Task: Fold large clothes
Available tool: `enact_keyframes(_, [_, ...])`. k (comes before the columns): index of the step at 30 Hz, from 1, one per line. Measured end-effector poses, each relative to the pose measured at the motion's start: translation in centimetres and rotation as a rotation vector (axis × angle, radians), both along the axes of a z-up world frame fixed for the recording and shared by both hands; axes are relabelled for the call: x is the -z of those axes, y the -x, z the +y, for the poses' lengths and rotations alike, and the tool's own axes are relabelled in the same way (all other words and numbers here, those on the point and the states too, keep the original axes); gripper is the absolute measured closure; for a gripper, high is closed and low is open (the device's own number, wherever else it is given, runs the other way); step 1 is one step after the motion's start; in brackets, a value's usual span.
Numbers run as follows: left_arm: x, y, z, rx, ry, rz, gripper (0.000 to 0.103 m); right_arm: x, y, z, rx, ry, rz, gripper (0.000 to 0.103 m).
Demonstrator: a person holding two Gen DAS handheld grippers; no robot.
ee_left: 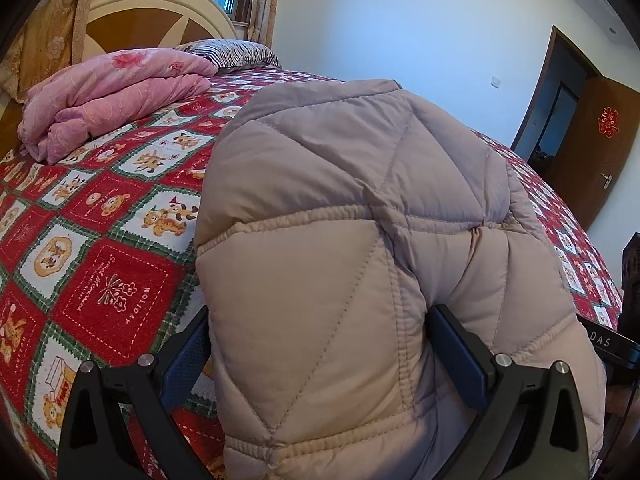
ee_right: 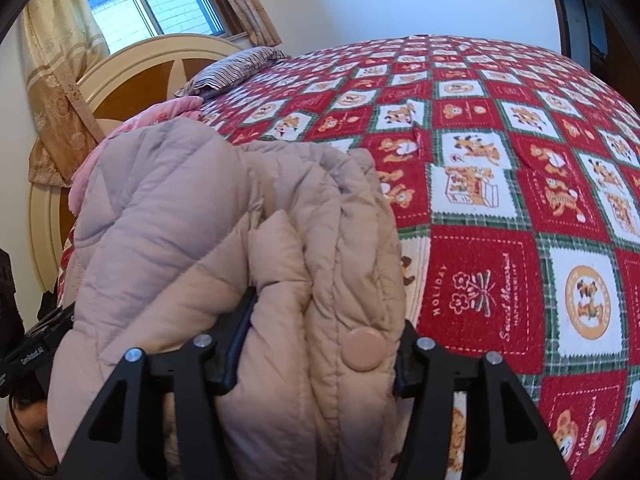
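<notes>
A beige quilted puffer jacket point(ee_left: 360, 208) is bundled over the near edge of the bed. It also fills the left of the right wrist view point(ee_right: 192, 208), with a round snap button point(ee_right: 363, 348) showing. My left gripper point(ee_left: 320, 344) is shut on a thick fold of the jacket; both blue pads press into it. My right gripper point(ee_right: 324, 340) is shut on a bunched fold of the same jacket beside the button. The other gripper's body point(ee_left: 612, 344) shows at the far right of the left wrist view.
The bed carries a red, white and green patchwork bedspread point(ee_right: 500, 184). A folded pink quilt point(ee_left: 116, 96) and a striped pillow point(ee_left: 236, 51) lie by the headboard point(ee_left: 160, 12). A brown door point(ee_left: 596, 144) stands at the right wall. Curtains point(ee_right: 60, 80) hang by the window.
</notes>
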State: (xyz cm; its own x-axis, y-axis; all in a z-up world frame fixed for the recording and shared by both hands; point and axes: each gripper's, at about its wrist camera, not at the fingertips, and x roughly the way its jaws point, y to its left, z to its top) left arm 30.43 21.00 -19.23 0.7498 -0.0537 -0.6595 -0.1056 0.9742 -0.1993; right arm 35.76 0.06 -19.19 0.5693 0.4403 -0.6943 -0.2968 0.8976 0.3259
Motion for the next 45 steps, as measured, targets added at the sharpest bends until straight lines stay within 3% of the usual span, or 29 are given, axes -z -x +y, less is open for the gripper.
enact_keyframes(17, [0.5, -0.3, 0.0, -0.012, 0.011, -0.018, 0.001, 1.0, -0.6, 0.0, 0.008, 0.019, 0.018, 0.034])
enact_keyframes(25, [0.2, -0.5, 0.2, -0.008, 0.010, 0.010, 0.001, 0.5, -0.9, 0.6, 0.006, 0.078, 0.022, 0.033])
enact_keyframes(29, [-2.4, 1.7, 0.2, -0.055, -0.071, 0.039, 0.001, -1.9, 0.5, 0.4, 0.034, 0.126, -0.012, 0.032])
enact_keyframes(38, [-11.4, 13.2, -0.4, -0.069, -0.113, -0.174, 0.001, -11.3, 11.1, 0.0, 0.007, 0.162, -0.266, 0.019])
enact_keyframes(45, [-15.2, 15.1, -0.5, -0.067, -0.130, -0.274, 0.001, -15.3, 15.9, 0.3, 0.002, 0.115, -0.387, 0.017])
